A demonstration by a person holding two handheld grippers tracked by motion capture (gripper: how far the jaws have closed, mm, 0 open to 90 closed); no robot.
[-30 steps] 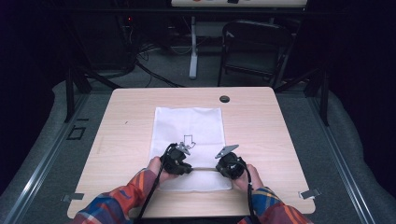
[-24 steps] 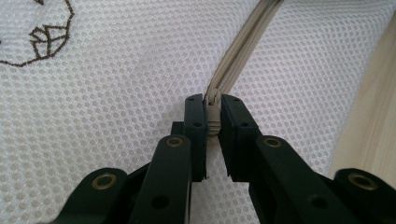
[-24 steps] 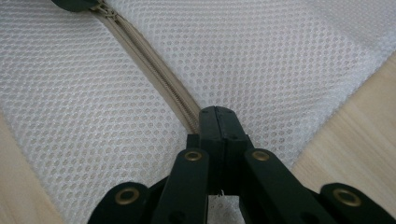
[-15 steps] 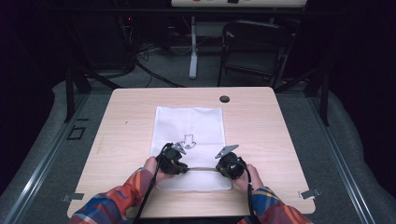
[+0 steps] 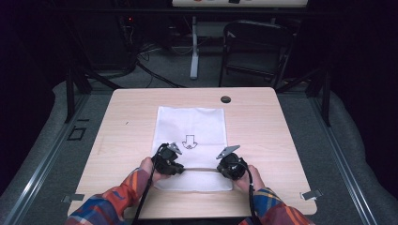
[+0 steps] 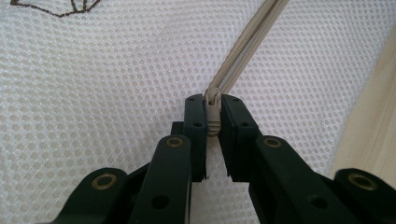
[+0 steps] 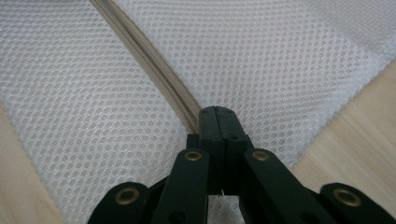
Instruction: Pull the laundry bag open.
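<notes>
A white mesh bag (image 5: 190, 126) with a black arrow print (image 5: 189, 140) lies flat on the wooden table (image 5: 126, 122). A beige zipper (image 5: 199, 169) runs across its near end. My left gripper (image 5: 177, 167) is shut on the zipper pull (image 6: 213, 114), whose small tab is pinched between the pads. From there the zipper tape (image 6: 247, 42) runs away. My right gripper (image 5: 221, 169) is at the other end of the zipper, jaws pressed together on the zipper tape (image 7: 149, 60) where it meets the fingertips (image 7: 208, 122). Both grippers (image 6: 213, 103) (image 7: 215, 112) point down onto the bag.
A small black round cap (image 5: 225, 99) sits in the table top near the far edge. Bare wood (image 7: 359, 126) shows just beside the bag's corner. A dark chair (image 5: 256, 47) and a stand's post (image 5: 194, 56) are on the floor beyond the table.
My left gripper has slid a little to the left along the zipper with the pull in it. A longer stretch of zipper shows between the grippers. The right gripper has kept still.
</notes>
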